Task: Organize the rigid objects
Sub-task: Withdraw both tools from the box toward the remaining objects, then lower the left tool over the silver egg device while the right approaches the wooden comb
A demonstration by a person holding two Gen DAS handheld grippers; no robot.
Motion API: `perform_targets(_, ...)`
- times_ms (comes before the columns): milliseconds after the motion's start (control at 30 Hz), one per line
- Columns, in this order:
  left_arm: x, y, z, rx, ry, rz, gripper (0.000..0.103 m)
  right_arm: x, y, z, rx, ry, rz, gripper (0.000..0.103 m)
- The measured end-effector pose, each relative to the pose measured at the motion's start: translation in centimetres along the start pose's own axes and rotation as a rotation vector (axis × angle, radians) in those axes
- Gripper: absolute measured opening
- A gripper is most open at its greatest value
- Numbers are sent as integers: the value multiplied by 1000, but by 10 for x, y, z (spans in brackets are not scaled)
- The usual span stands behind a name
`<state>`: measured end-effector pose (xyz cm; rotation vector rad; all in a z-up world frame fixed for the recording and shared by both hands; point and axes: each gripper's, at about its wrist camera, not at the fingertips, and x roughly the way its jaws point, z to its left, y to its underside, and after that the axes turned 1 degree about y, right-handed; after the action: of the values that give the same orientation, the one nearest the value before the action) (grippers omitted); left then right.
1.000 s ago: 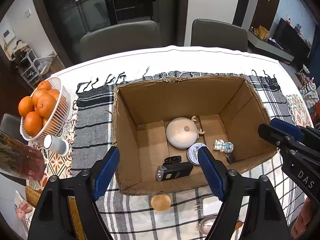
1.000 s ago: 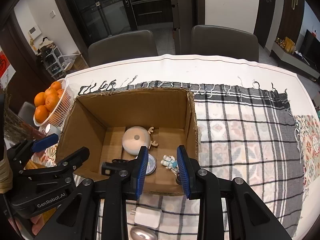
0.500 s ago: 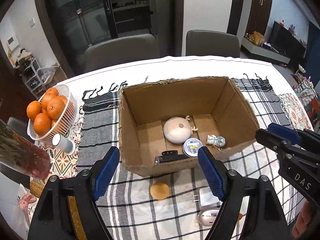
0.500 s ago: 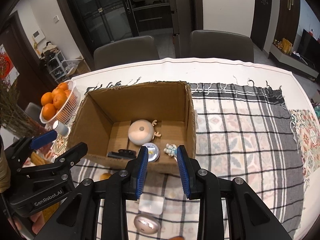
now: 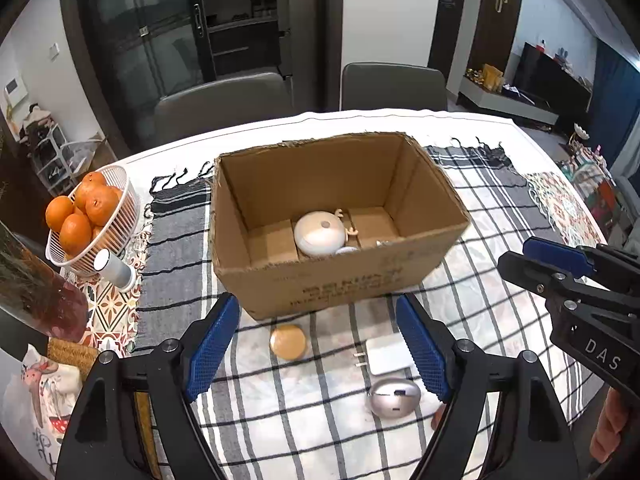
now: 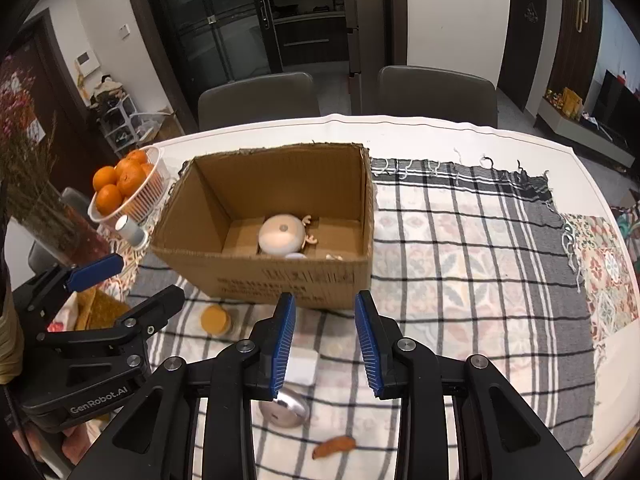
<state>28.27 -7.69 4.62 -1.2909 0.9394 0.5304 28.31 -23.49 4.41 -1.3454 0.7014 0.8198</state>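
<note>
1. The left gripper (image 5: 318, 344) hangs over the checked cloth (image 5: 280, 412) with its blue pads far apart and nothing between them; it is open and empty.
2. The right gripper (image 6: 325, 344) has its pads drawn in as near as they go, a narrow gap left between them and nothing pinched; it is closed and empty; in the left view it shows at the right edge (image 5: 560, 268), with fingers (image 5: 606, 432) of a hand below it.
3. Nearest on the cloth lies a small orange scrap (image 6: 334, 446), just in front of the right gripper.
4. Next comes a silver mouse (image 5: 394, 397), lying flat beside the left gripper's right finger; it is partly hidden by the right gripper's left finger in the other view (image 6: 286, 410).
5. Just behind the mouse lies a white charger (image 5: 388, 354), its prongs pointing left; it is near the mouse, but whether they touch I cannot tell.
6. To the left of the charger, apart from it, sits a round orange disc (image 5: 288, 342), flat on the cloth and close to the box's front wall.
7. The box (image 5: 344, 280) stands open on the cloth beyond these; inside, on its floor, rests a white round lamp (image 5: 320, 232) with small antlers; the rim hides all but slivers of other items by it.
8. Left of the box a white cup (image 5: 114, 266) lies on its side against a white basket (image 5: 120, 184) of oranges (image 5: 76, 214).
9. Beyond the table (image 6: 440, 128) stand two grey chairs (image 6: 260, 96).
</note>
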Motion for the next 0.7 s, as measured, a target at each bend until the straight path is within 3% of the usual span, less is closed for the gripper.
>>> perform_targets(500,-15,47,-21,61,44,-20,81,-20,52,-2,1,8,19,37)
perform_targets(700,-15,62,-26,79,53,-28,83,-22,70,-4,23,14,21,44)
